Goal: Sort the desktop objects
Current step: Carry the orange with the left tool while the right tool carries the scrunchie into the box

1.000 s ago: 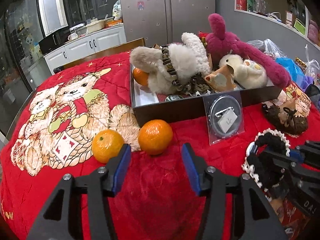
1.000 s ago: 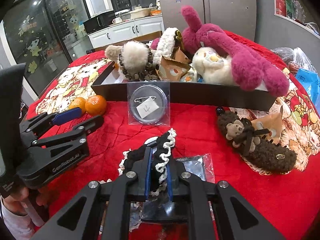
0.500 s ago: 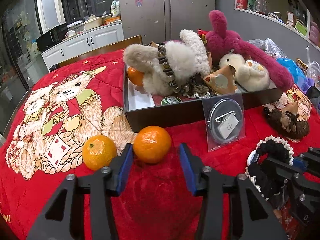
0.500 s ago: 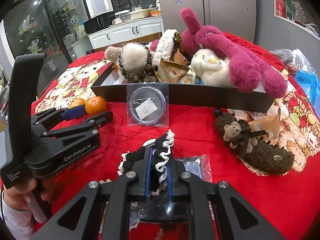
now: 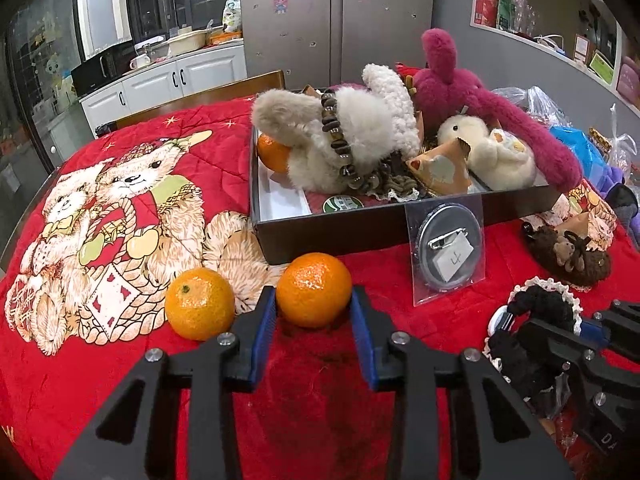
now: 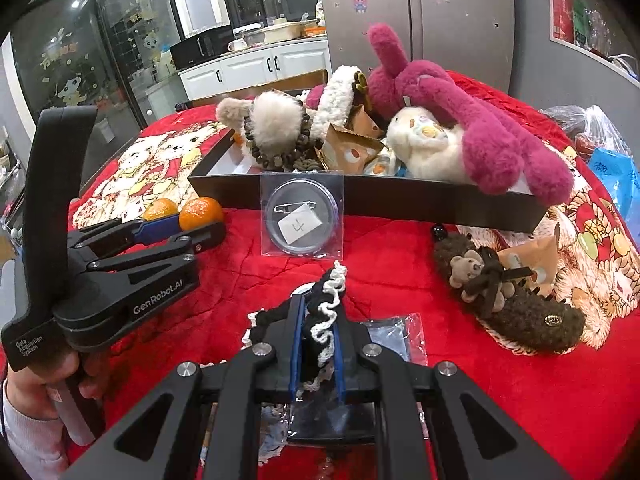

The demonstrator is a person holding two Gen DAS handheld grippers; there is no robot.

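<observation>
Closing since before, left tool (image 5: 314, 312) now clamps the firm, round orange (image 5: 314, 289) at its middle; right tool (image 6: 318, 344) stays clamped on soft crochet piece (image 6: 324, 320).

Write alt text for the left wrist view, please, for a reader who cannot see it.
The left gripper has just been closing around an orange on a red tablecloth, with a second orange beside it. Behind them stands a dark tray full of plush toys, with a bagged round badge leaning on its front.

Home kitchen, likely: steel fridge (image 5: 336, 20), white cabinets (image 5: 168, 84), microwave (image 5: 102, 68), quilt-covered table (image 5: 120, 208).
</observation>
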